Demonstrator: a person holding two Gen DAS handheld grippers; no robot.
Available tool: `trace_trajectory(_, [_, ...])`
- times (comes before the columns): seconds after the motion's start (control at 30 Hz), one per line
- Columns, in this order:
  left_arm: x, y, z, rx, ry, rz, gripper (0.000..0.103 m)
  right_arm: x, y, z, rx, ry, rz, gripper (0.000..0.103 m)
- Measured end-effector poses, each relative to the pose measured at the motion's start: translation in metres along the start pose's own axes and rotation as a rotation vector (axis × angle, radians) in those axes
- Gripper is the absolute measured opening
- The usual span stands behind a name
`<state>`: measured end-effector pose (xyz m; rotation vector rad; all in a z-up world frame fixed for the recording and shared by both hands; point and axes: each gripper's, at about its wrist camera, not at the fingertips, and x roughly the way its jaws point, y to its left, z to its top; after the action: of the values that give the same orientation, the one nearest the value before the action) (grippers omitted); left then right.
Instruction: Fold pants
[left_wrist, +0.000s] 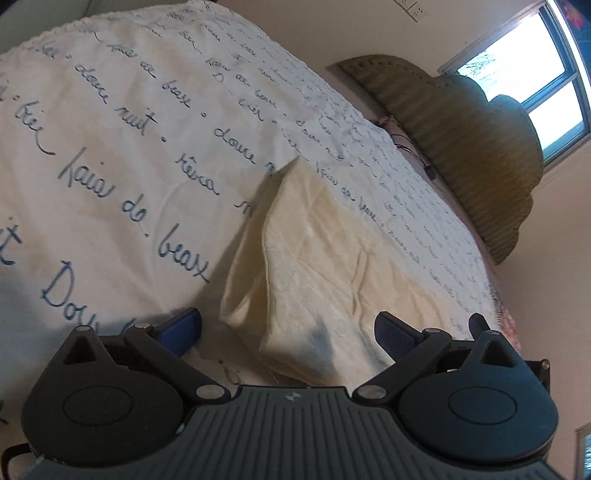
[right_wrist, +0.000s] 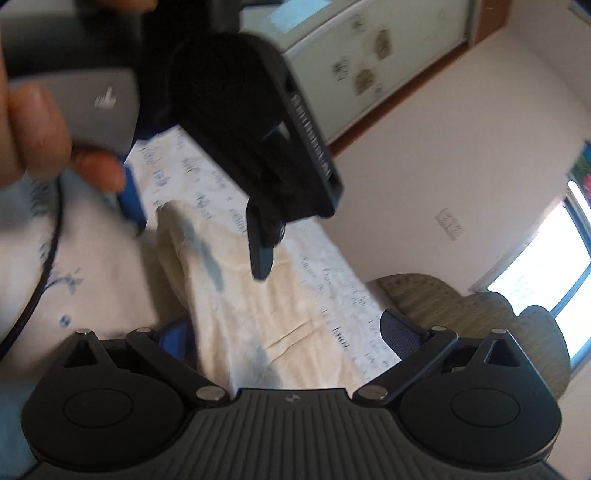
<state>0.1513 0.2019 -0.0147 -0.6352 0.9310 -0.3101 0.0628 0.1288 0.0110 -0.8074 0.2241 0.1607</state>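
The cream pants (left_wrist: 314, 266) lay on the bed, on a white bedspread (left_wrist: 110, 147) covered in blue handwriting, straight ahead of the left tool (left_wrist: 288, 332) and running away from it toward the green headboard (left_wrist: 461, 155). They looked already doubled — a long narrow strip with one lengthwise fold edge on the tool's left side and a raised, loose corner at the near end. The cloth was wrinkled, with a diagonal crease partway along.

The left tool hovered over that near end with its fingers spread wide and nothing between them; whether they touched the fabric could not be told. The right tool (right_wrist: 288, 339) was likewise wide apart and empty, with the pants (right_wrist: 236, 295) passing beneath and ahead of it. In its view the left tool (right_wrist: 192, 229) hung just in front, gripped by a hand (right_wrist: 40, 122), with one blue finger off to the left and one dark finger above the cloth.

By my judgement the task stood about midway: the leg-on-leg fold seemed done, while the crosswise folds — bringing one end of the strip over the other — were not yet made. Neither tool had taken hold of anything, so the next grasp at the near end appeared to be what remained first.
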Motion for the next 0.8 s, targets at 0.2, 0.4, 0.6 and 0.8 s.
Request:
trace_trajectory(0.2, [0.034,0.000,0.017,-0.083,0.052,-0.114,0.099,0.003,-0.011,-0.001,0.051,0.042,0.075,0.103])
trace_trajectory(0.4, [0.051,-0.002,0.031,-0.082,0.067,-0.089,0.093,0.012,0.012,-0.005,-0.059,0.072,0.166,0.055])
trace_trajectory(0.6, [0.049,0.001,0.036,-0.055,0.055,0.013,0.020,0.014,0.022,-0.005,-0.066,0.071,0.203,0.018])
trace_trajectory(0.8, [0.021,-0.025,0.030,0.021,-0.050,0.007,0.014,0.006,-0.015,-0.004,0.120,0.036,0.237,0.012])
